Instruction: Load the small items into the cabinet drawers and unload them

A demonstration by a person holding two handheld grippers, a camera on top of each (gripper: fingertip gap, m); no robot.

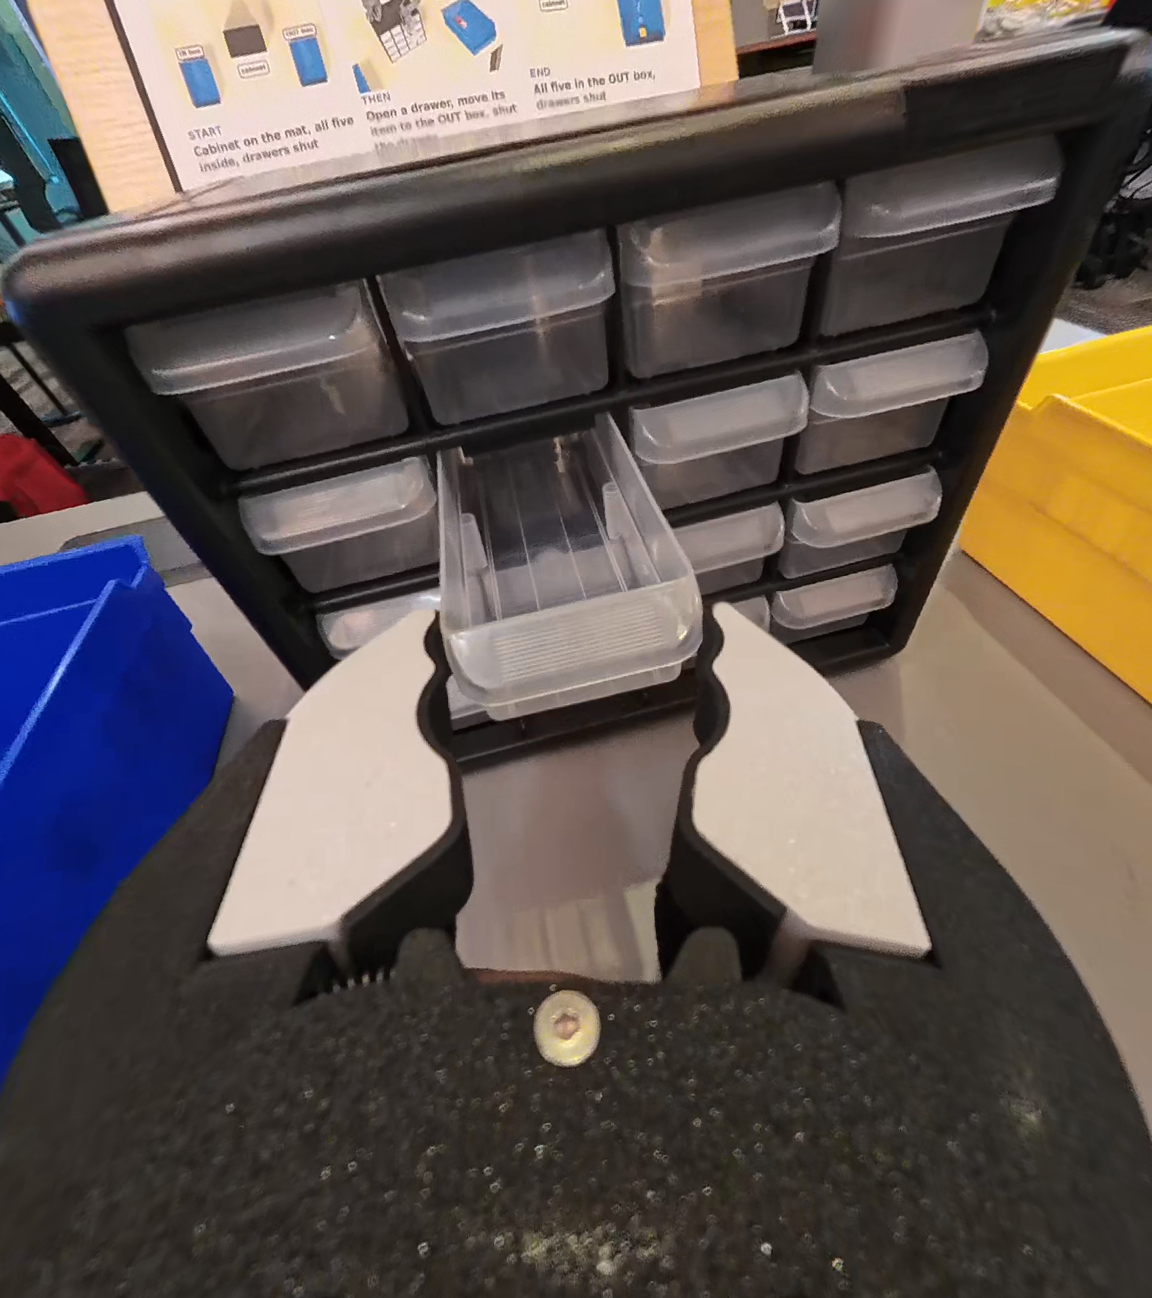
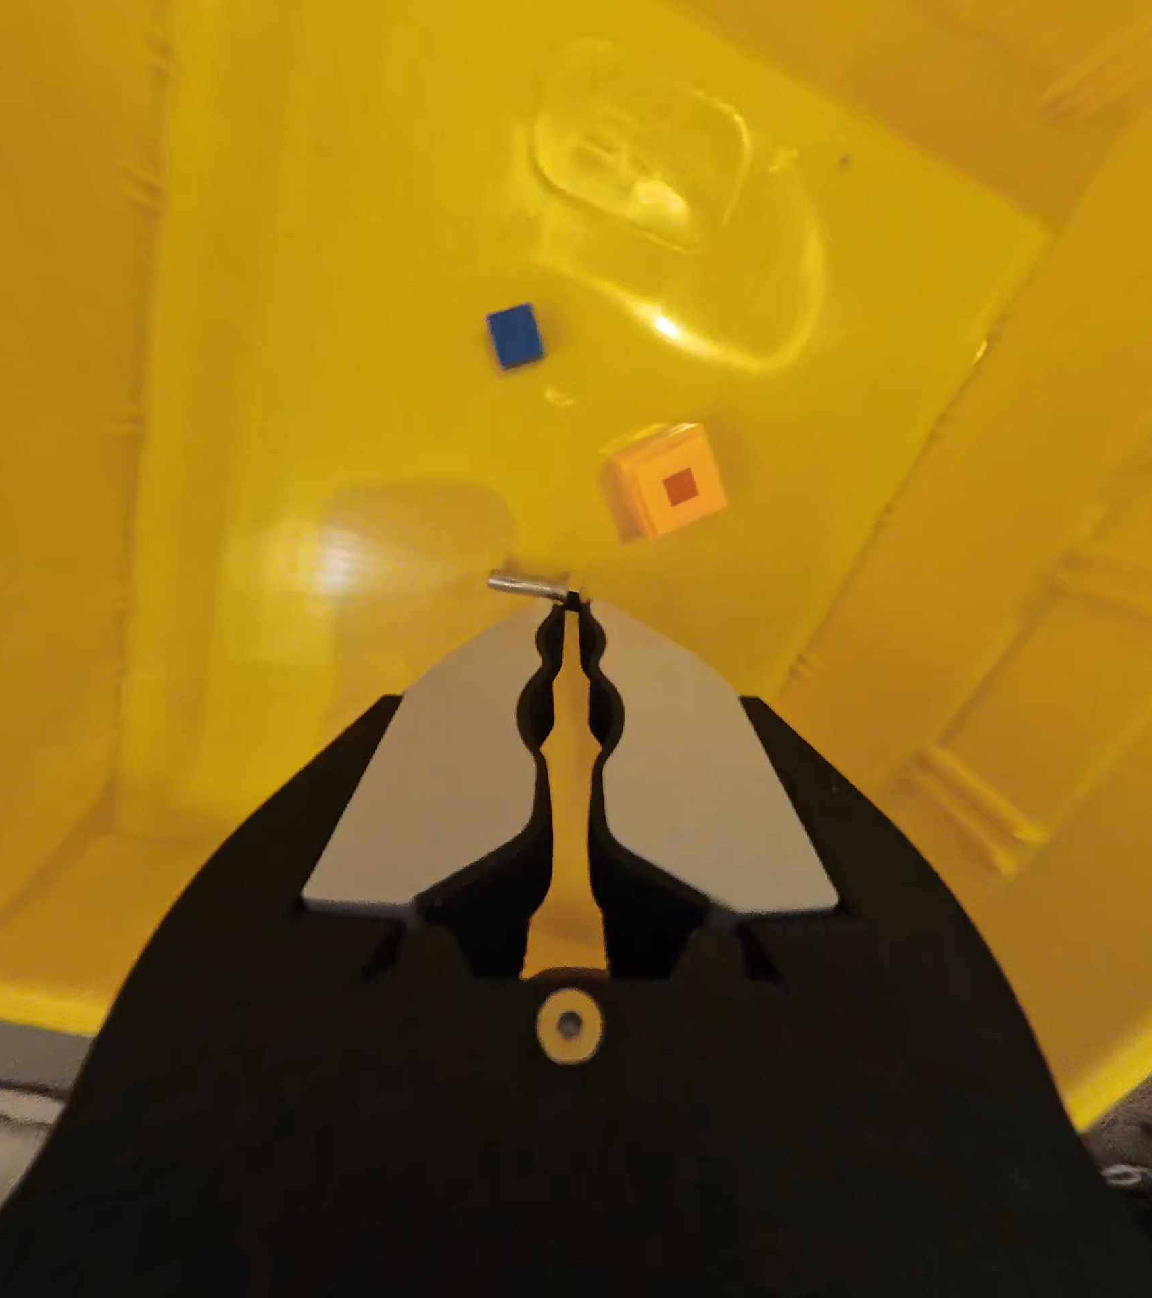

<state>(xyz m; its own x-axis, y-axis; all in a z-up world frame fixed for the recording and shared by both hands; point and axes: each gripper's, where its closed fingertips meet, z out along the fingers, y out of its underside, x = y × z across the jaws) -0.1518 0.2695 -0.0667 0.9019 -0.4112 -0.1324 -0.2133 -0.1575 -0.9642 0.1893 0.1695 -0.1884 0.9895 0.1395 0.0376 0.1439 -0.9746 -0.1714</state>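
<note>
A white sheet (image 1: 404, 84) with writing and small pictures stands behind the black cabinet (image 1: 559, 204). One clear plastic drawer (image 1: 559, 562) is pulled out, its ribbed front between the spread jaws of the left gripper (image 1: 570, 653). A blue bin (image 1: 32, 702) sits beside it on the bench (image 1: 980, 878).

Over the shiny yellow bin (image 2: 278, 281), the right gripper (image 2: 567, 611) has its jaws pinched on a small silver metal pin (image 2: 524, 584). A blue block (image 2: 515, 336) and an orange cube (image 2: 664, 481) lie inside.
</note>
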